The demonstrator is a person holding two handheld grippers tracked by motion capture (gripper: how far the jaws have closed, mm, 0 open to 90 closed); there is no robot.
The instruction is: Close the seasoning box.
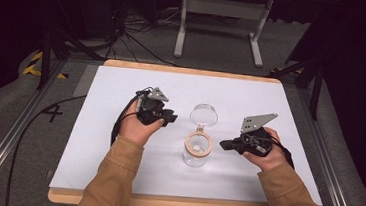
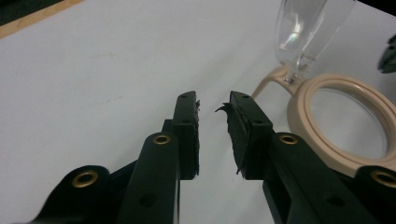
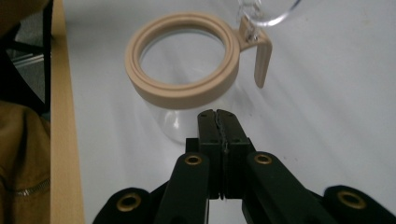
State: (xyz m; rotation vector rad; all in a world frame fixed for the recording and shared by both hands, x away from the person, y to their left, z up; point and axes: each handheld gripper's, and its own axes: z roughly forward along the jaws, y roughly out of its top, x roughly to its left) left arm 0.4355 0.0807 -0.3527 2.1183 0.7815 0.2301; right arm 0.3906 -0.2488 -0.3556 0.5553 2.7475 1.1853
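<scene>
A clear glass jar [image 1: 197, 150] with a beige rim [image 3: 182, 93] stands in the middle of the white mat. Its clear lid [image 1: 204, 115] is swung open on a hinge behind the rim, and also rises at the top of the left gripper view [image 2: 303, 32]. A small white thing lies inside the jar. My left gripper [image 1: 172, 117] hovers left of the jar, open with nothing between its jaws [image 2: 212, 105]. My right gripper [image 1: 223, 145] sits just right of the jar, pointing at its glass wall, shut with nothing held [image 3: 217, 114].
The white mat [image 1: 117, 142] covers a wooden table whose front edge [image 1: 162, 204] runs near the person's brown sleeves. Black cables trail from both grippers. Behind the table stand a metal frame [image 1: 223, 16] and floor cables.
</scene>
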